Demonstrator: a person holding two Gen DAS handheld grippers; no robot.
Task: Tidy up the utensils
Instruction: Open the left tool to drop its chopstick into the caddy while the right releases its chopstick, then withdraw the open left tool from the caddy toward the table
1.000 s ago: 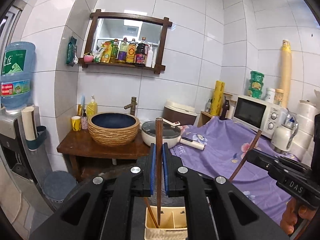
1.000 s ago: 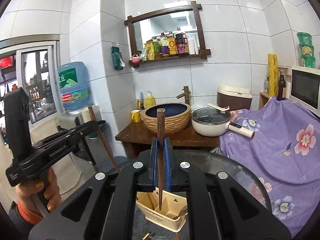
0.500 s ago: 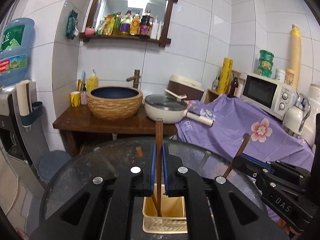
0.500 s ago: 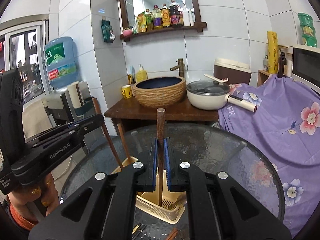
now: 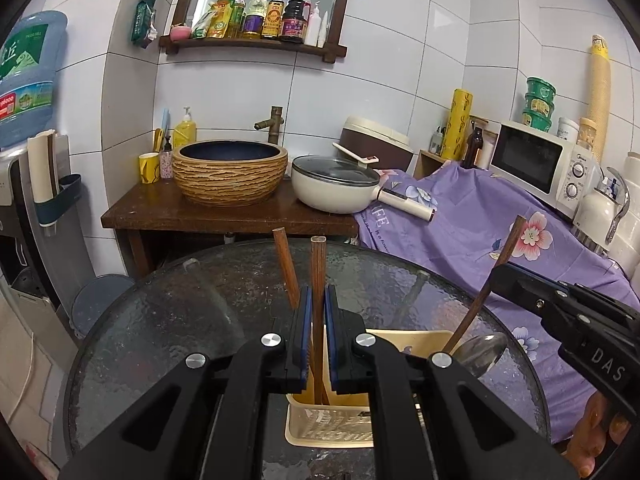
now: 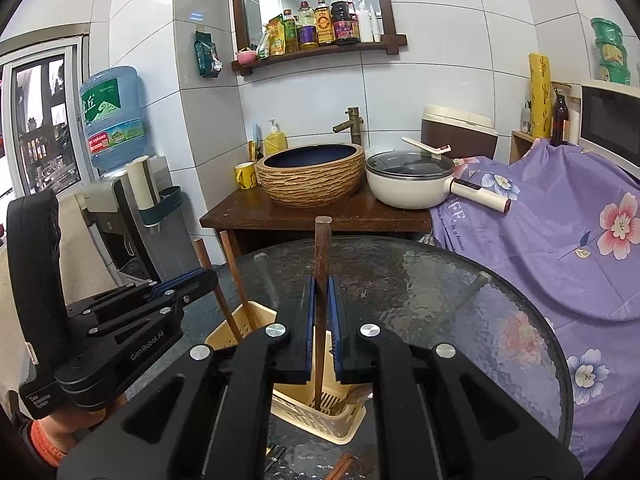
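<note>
My left gripper (image 5: 316, 296) is shut on an upright brown chopstick (image 5: 317, 264) whose lower end dips into the left compartment of the cream utensil basket (image 5: 320, 428). A second chopstick (image 5: 285, 264) leans in that compartment. My right gripper (image 6: 320, 284) is shut on another brown chopstick (image 6: 322, 248); its tip reaches into the slotted basket (image 6: 256, 320). The left wrist view also shows this right gripper (image 5: 500, 276) on the right, and a metal spoon (image 5: 482, 354) in the basket. In the right wrist view the left gripper (image 6: 208, 276) appears at the left.
The basket stands on a round dark glass table (image 5: 192, 320). Loose chopsticks (image 6: 340, 466) lie near its front edge. Behind are a wooden stand with a woven sink bowl (image 5: 231, 172) and a white pan (image 5: 336, 188), purple floral cloth (image 5: 480, 232), a microwave (image 5: 536, 164), and a water dispenser (image 6: 116, 120).
Both grippers have sunk toward the table and tipped downward. Their chopsticks have gone down with them, and the lower ends now sit deeper in the basket.
</note>
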